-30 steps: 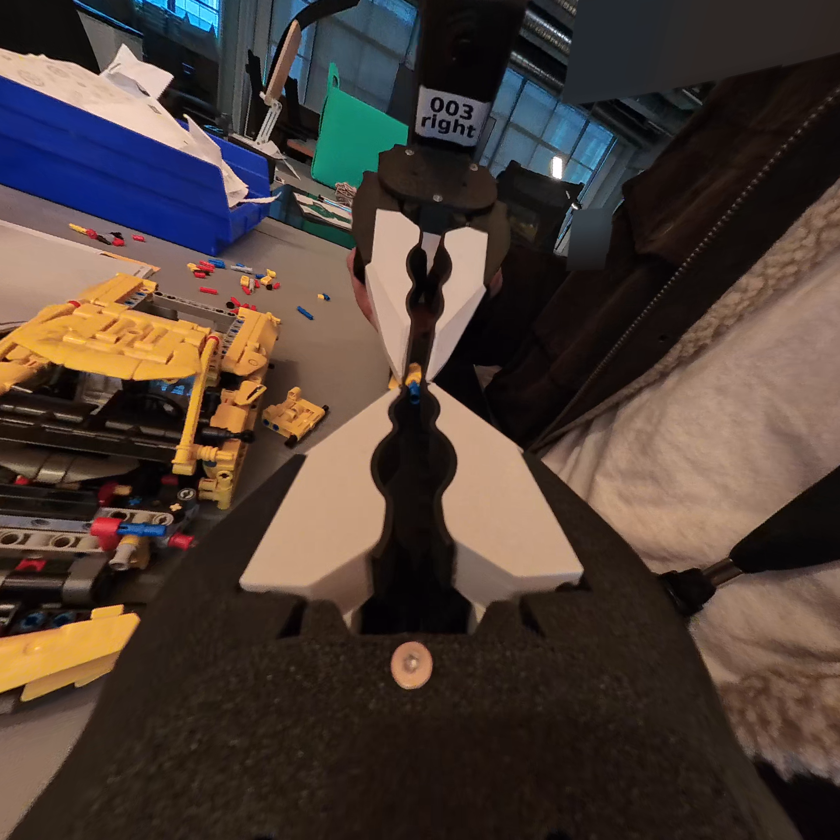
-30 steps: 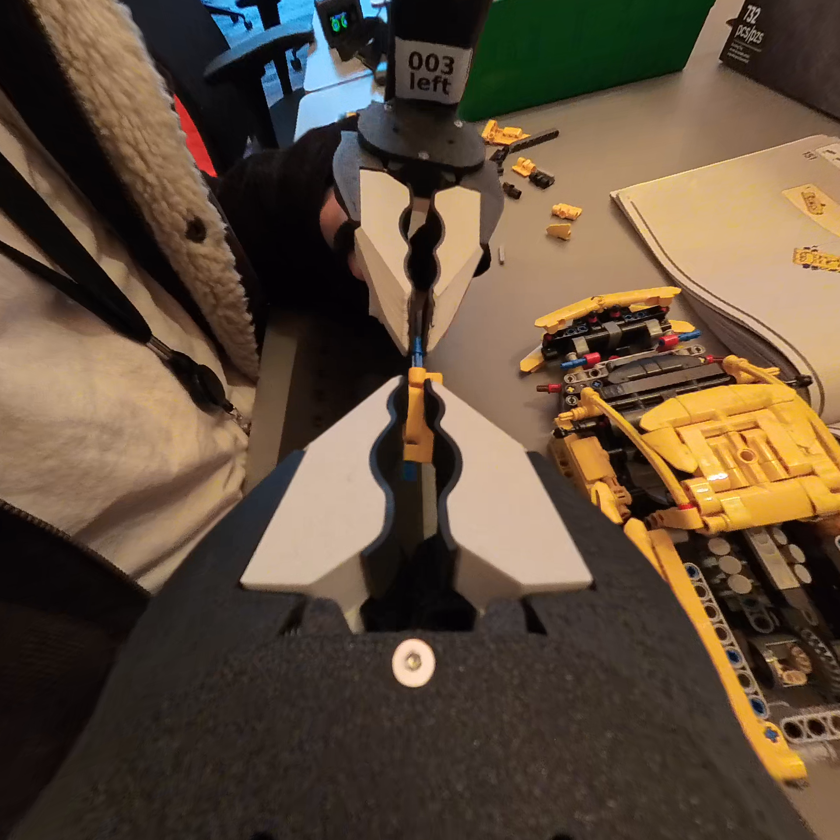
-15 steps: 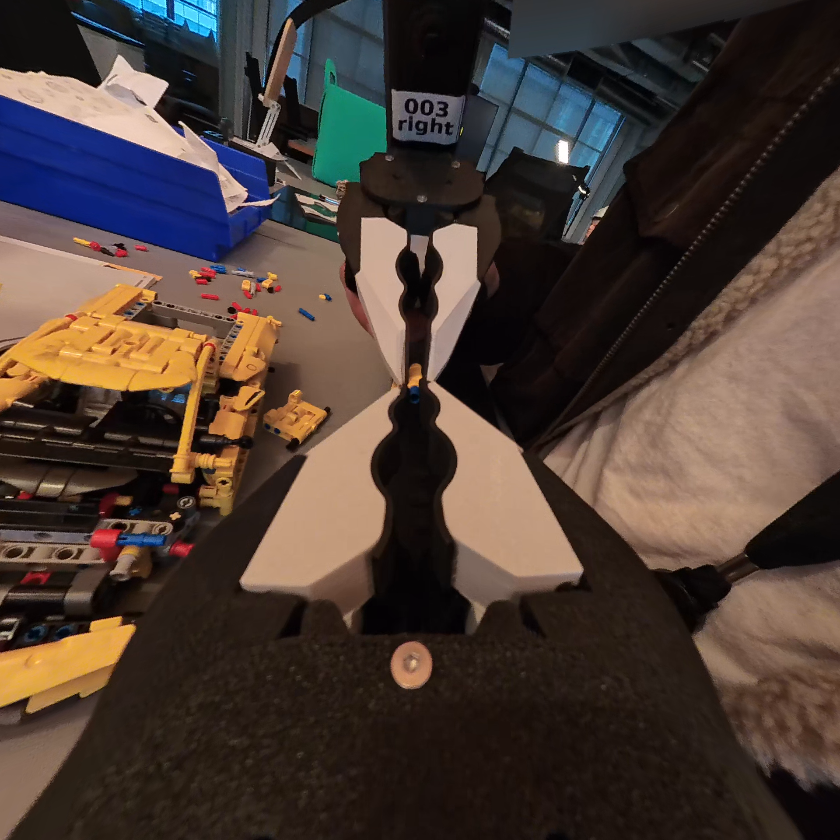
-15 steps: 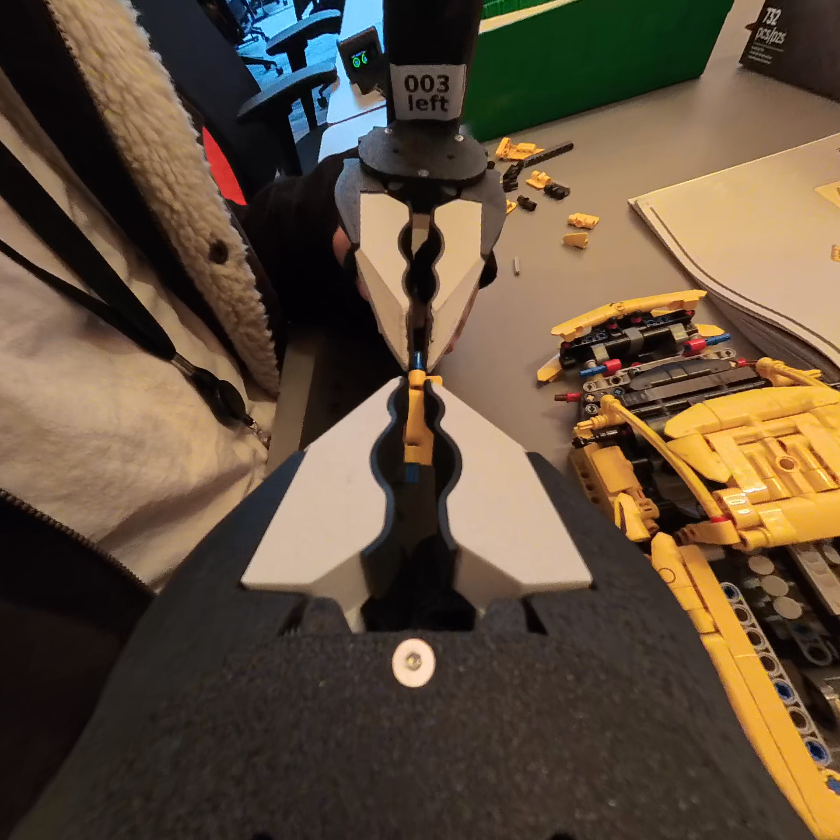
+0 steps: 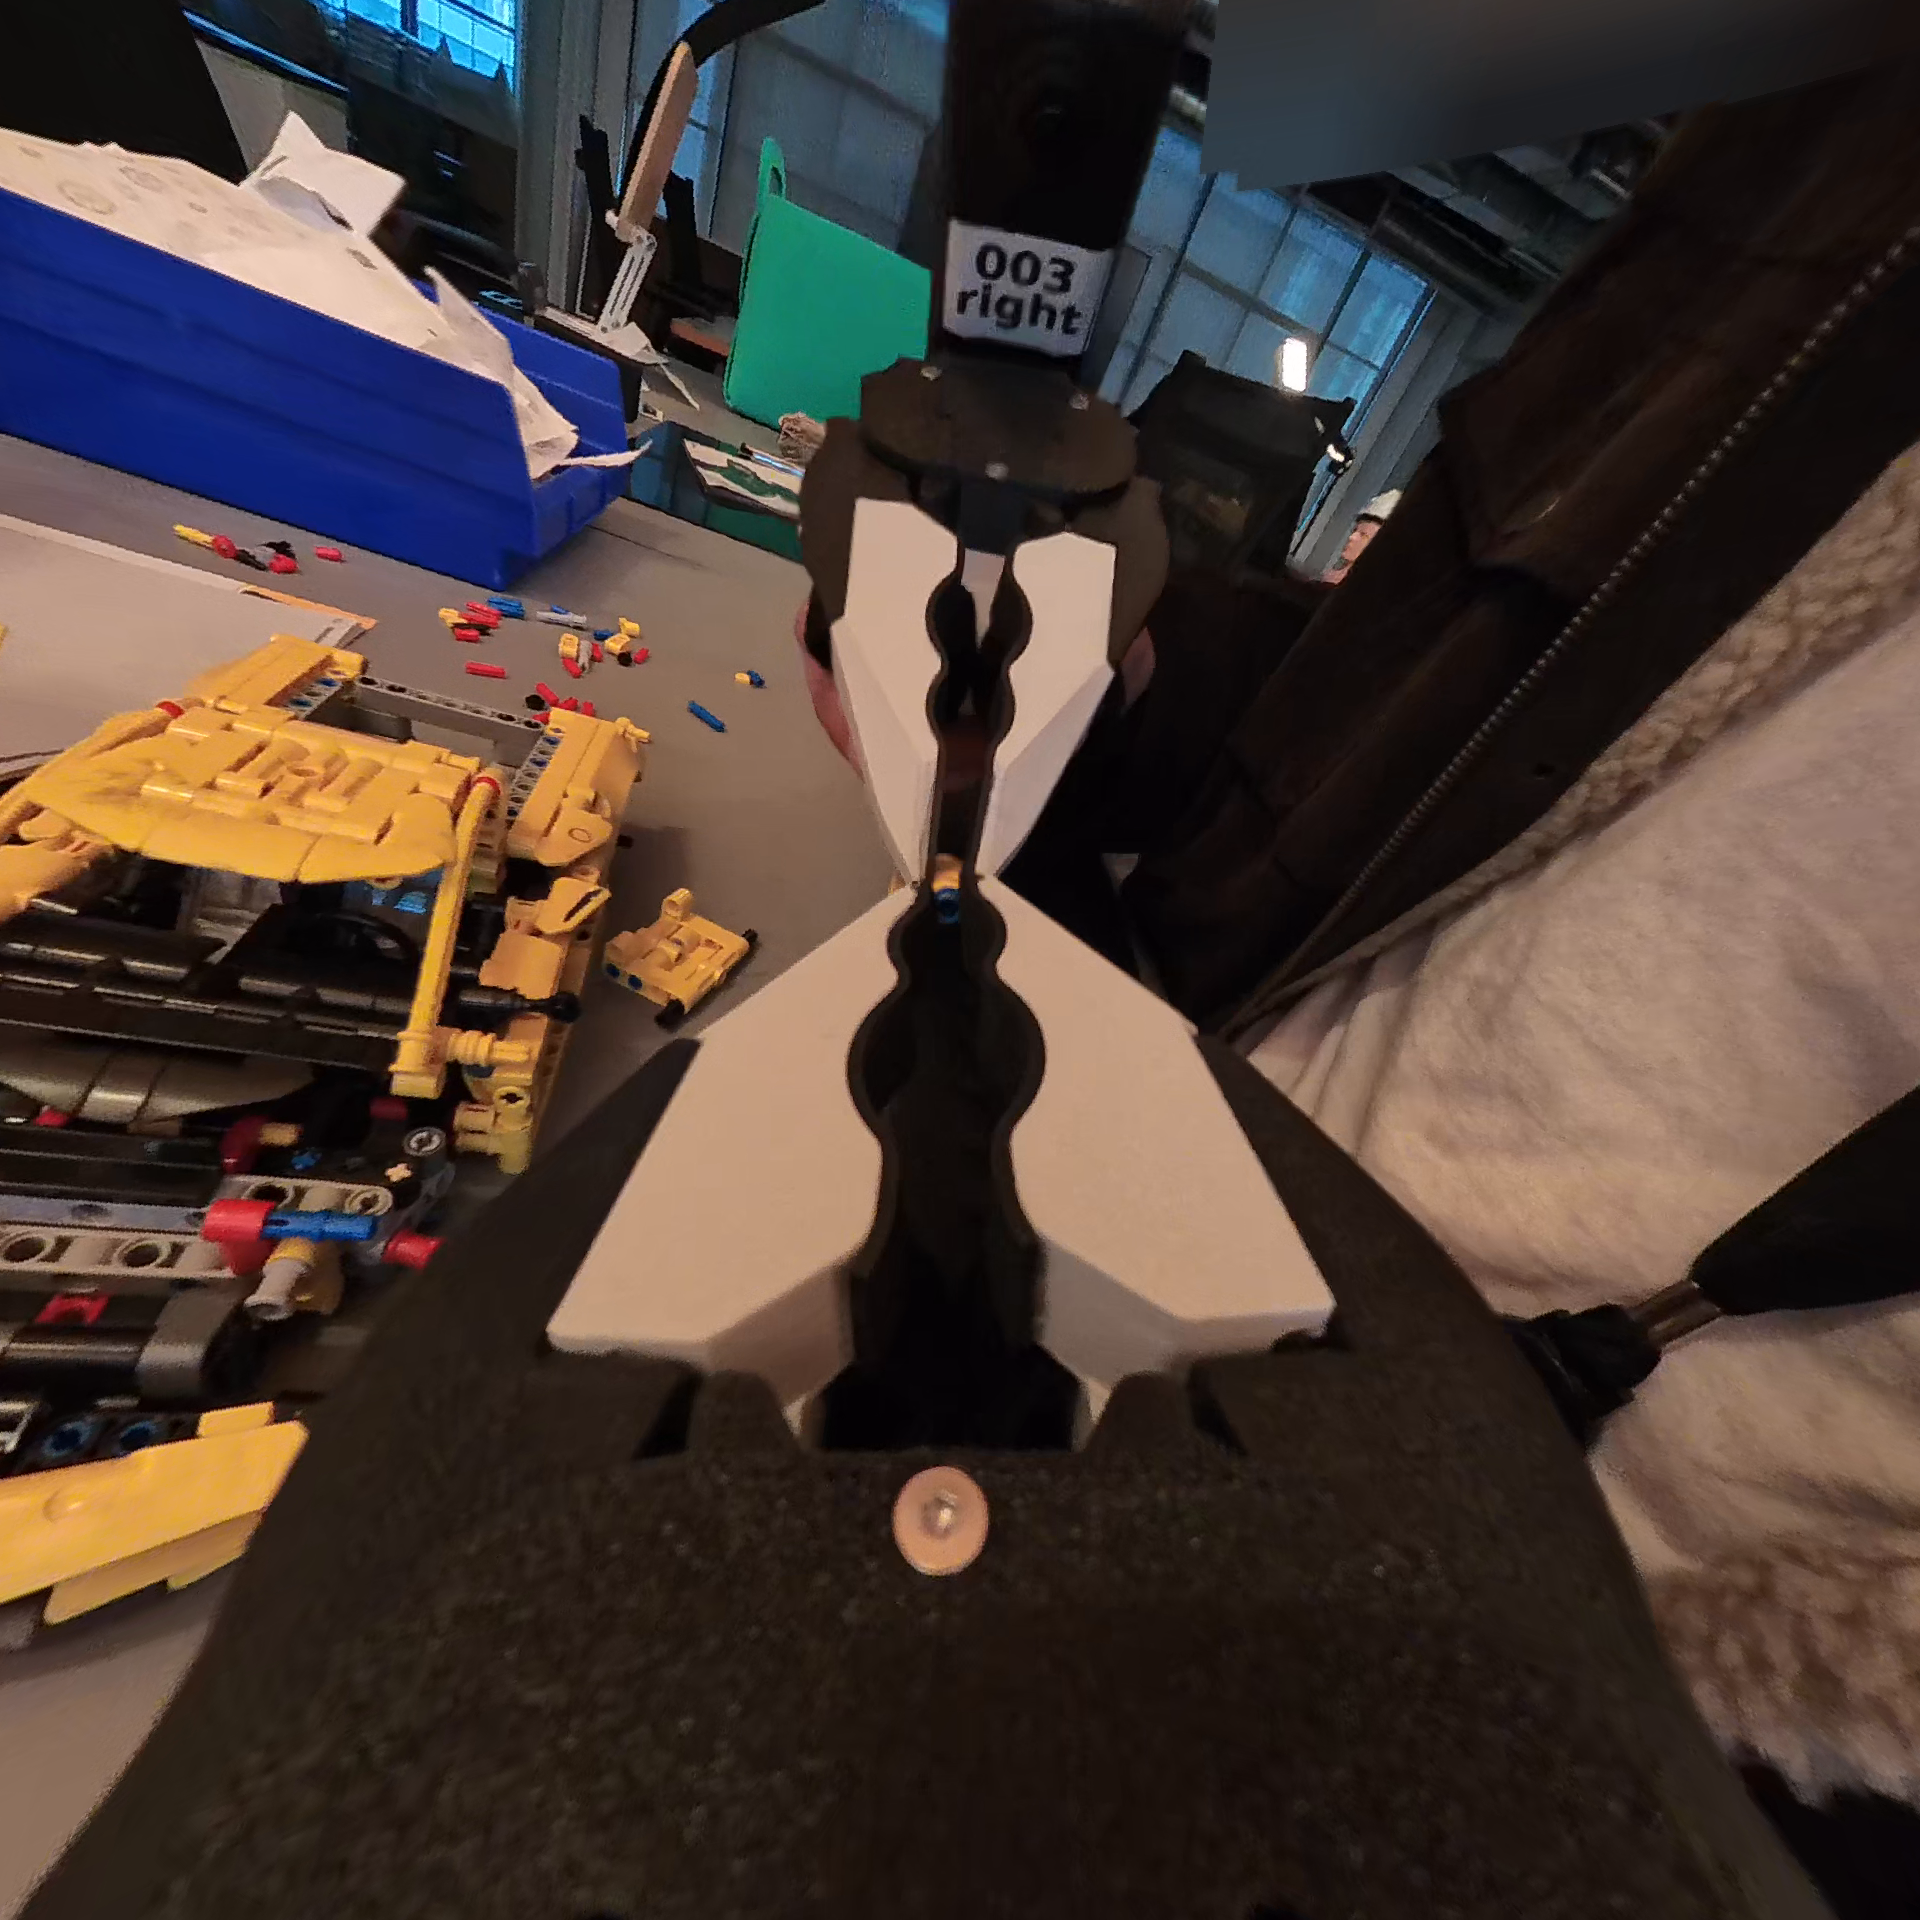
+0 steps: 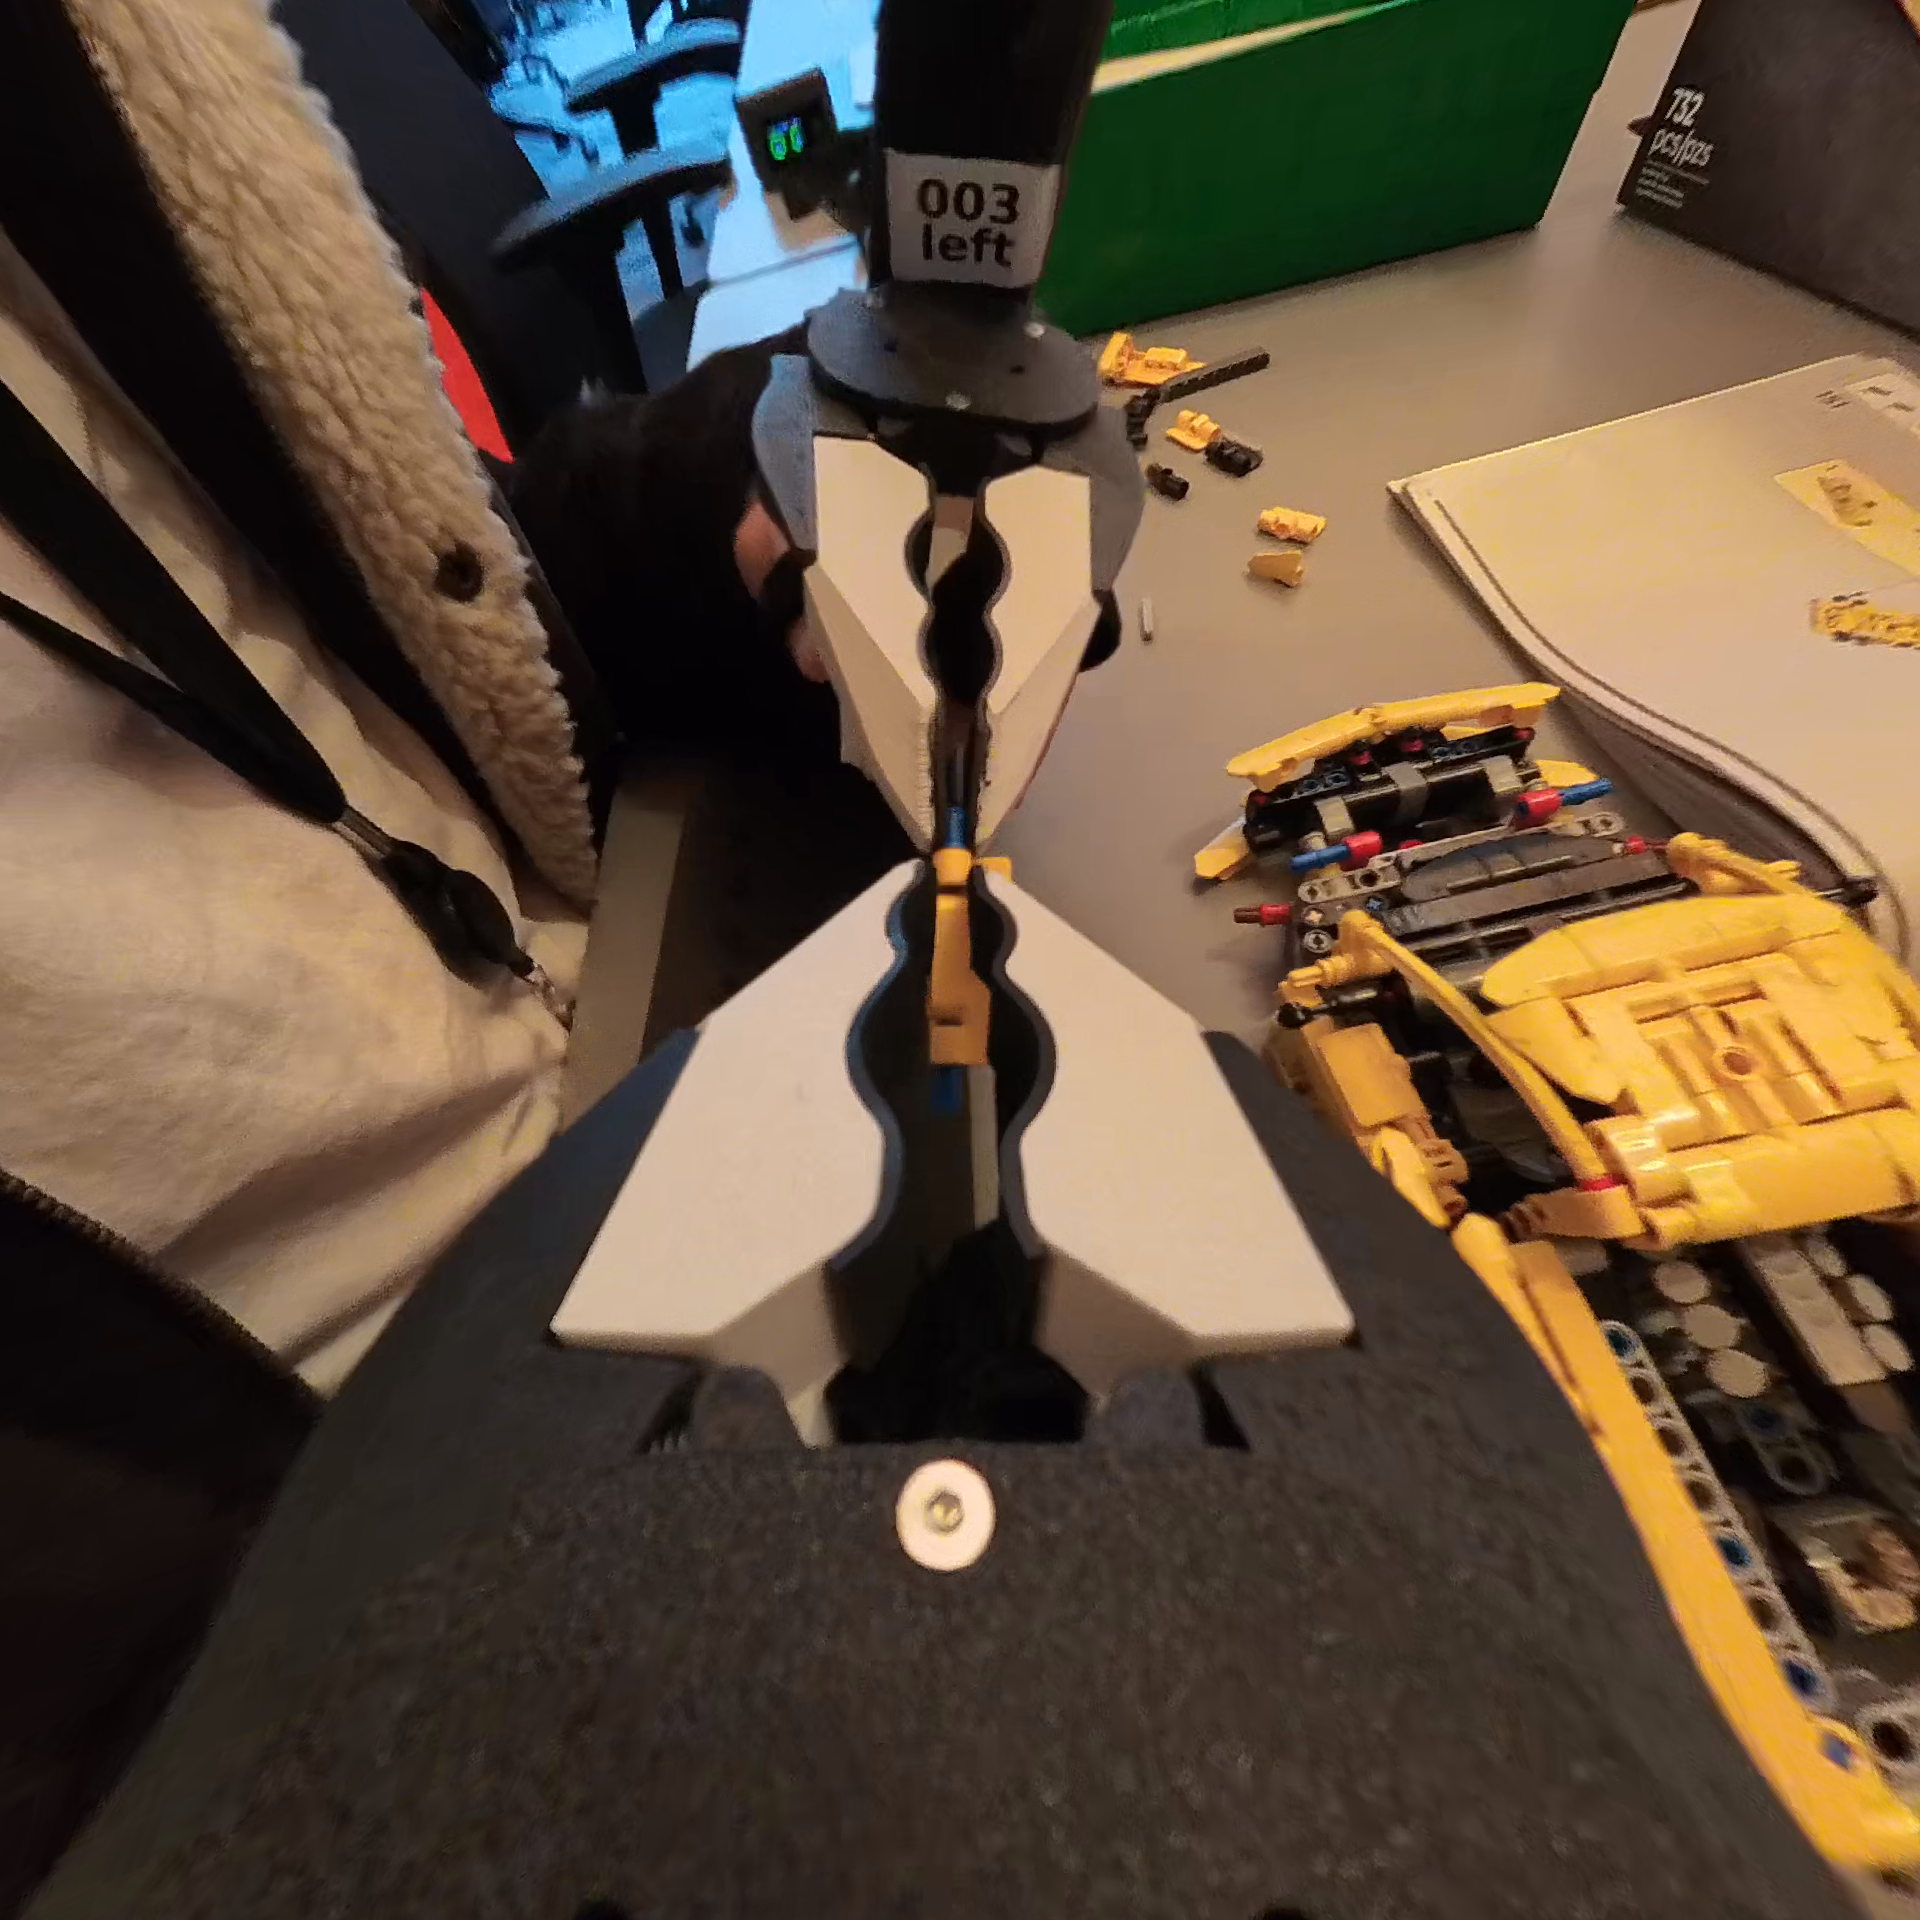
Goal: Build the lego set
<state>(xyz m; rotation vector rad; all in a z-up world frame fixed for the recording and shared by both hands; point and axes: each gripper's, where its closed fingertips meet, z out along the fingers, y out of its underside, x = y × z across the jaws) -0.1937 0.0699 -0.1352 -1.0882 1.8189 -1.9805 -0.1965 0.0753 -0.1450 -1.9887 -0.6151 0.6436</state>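
Note:
Both grippers meet tip to tip in the air near the table's edge, in front of the person's body. My left gripper [image 5: 945, 896] is shut on a small blue pin [image 5: 945, 908]. My right gripper [image 6: 951, 875] is shut on a narrow yellow piece [image 6: 951, 966], which has another blue pin [image 6: 945, 1091] at its near end. The left gripper [image 6: 954, 831] presses its blue pin [image 6: 954, 821] against the tip of the yellow piece [image 5: 945, 869]. The right gripper [image 5: 951, 860] faces me in the left wrist view. The part-built yellow and black car [image 5: 260, 810] lies on the table [image 6: 1662, 1039].
A small yellow sub-assembly [image 5: 681, 951] lies beside the car. Loose small parts [image 5: 540, 634] are scattered in front of a blue bin [image 5: 260, 384]. An open instruction booklet [image 6: 1662, 571], loose yellow pieces [image 6: 1288, 525] and a green box [image 6: 1320, 135] lie beyond the car. The person's fleece jacket [image 5: 1610, 1039] is close by. Only a small space, under 4 cm, lies between the two pairs of fingers.
The two grippers have stayed tip to tip and drawn slightly closer, so less of the blue pin shows between them. Both hands have drifted a little relative to the table.

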